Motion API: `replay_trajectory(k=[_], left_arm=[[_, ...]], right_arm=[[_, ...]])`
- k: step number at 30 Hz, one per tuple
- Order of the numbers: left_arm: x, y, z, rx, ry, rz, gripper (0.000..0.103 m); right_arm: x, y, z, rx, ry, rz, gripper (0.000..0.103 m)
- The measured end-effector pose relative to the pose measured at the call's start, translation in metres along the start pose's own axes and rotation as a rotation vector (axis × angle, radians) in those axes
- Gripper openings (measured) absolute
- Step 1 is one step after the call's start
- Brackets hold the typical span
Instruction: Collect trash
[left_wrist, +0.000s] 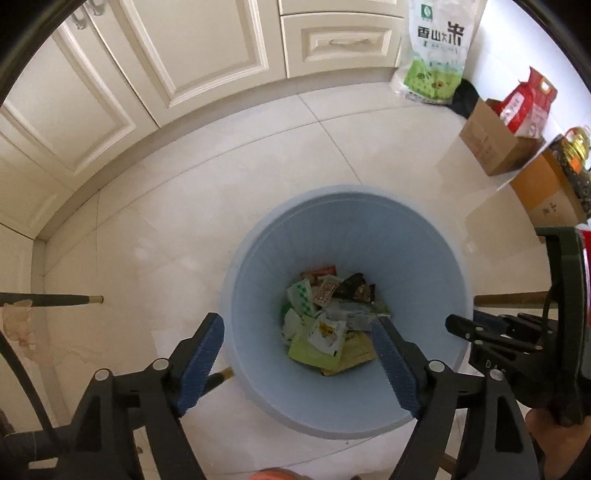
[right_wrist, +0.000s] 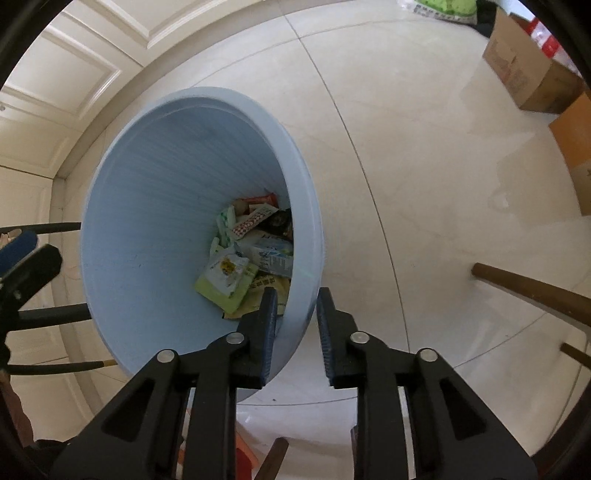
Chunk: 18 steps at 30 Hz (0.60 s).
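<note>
A light blue trash bin (left_wrist: 258, 251) stands on the tiled floor, with several wrappers and packets (left_wrist: 328, 321) at its bottom. My left gripper (left_wrist: 299, 332) is open and empty above the bin's mouth. In the right wrist view the bin (right_wrist: 147, 206) fills the left half, with the wrappers (right_wrist: 251, 254) inside. My right gripper (right_wrist: 295, 306) straddles the bin's near rim, one finger inside and one outside, with a narrow gap; I cannot tell whether the pads press the rim. The right gripper also shows in the left wrist view (left_wrist: 458, 326) at the bin's right side.
White cabinets (left_wrist: 155, 66) line the far side. A rice bag (left_wrist: 432, 48) and cardboard boxes (left_wrist: 491, 140) stand at the far right. Dark chair or table legs (right_wrist: 524, 288) reach in on the right, and thin black legs (left_wrist: 48, 300) on the left.
</note>
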<state>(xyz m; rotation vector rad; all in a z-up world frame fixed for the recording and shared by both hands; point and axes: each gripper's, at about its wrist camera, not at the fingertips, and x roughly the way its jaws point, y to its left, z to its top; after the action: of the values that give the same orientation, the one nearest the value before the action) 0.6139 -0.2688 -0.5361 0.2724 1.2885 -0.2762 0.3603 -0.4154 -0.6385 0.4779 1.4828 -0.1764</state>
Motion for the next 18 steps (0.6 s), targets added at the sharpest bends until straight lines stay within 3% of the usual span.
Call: replay_trajectory(k=[3,5,7,10,18], left_arm=[[-0.016,0.002,-0.005,-0.009,0.009,-0.016,0.079],[-0.032,0.003,-0.009,-0.007,-0.006,-0.015,0.079],[-0.051,0.003,-0.014,-0.004,-0.02,-0.02,0.079],[-0.084,0.007,-0.024,0.001,-0.048,-0.024,0.079],[-0.192,0.011,-0.066,0.003,-0.17,-0.025,0.081]], right_arm=[[-0.015,0.006,-0.004,0.007,-0.019,0.019,0.043],[-0.029,0.014,-0.01,0.006,-0.035,0.023,0.061],[-0.049,0.025,-0.016,-0.008,-0.063,0.033,0.066],[-0.077,0.036,-0.027,-0.009,-0.092,0.039,0.093],[-0.18,0.057,-0.065,-0.025,-0.224,0.028,0.103]])
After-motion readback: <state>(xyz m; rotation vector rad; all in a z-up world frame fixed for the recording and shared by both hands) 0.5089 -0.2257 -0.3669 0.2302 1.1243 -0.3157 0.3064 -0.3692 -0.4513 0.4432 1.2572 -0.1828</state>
